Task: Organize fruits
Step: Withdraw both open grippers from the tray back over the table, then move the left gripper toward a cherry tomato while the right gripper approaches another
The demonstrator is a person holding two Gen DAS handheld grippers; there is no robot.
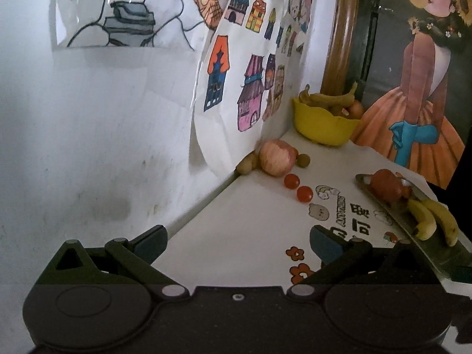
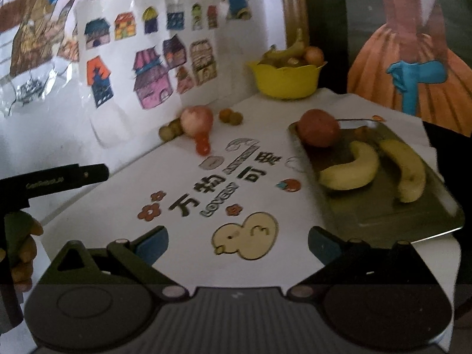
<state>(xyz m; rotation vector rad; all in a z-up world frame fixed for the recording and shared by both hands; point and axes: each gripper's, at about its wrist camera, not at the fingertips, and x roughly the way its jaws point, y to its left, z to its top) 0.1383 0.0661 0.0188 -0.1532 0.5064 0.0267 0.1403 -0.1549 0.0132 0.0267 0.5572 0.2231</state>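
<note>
A metal tray [image 2: 383,218] on the right of the table holds two bananas [image 2: 351,168] and a red apple [image 2: 318,128]; it also shows in the left wrist view [image 1: 392,209]. A pink apple [image 2: 197,121], two cherry tomatoes [image 1: 304,193] and small brown fruits [image 2: 230,116] lie by the wall. A yellow bowl [image 2: 286,81] with bananas and other fruit stands at the back. My left gripper [image 1: 237,243] is open and empty near the table's left edge. My right gripper [image 2: 237,243] is open and empty above the front of the table.
The white tablecloth [image 2: 191,203] has printed characters, flowers and a duck. Paper drawings of houses [image 2: 147,67] hang on the wall to the left. A framed painting of a girl [image 1: 419,73] leans at the back right. The left gripper's body [image 2: 59,177] shows at the right wrist view's left edge.
</note>
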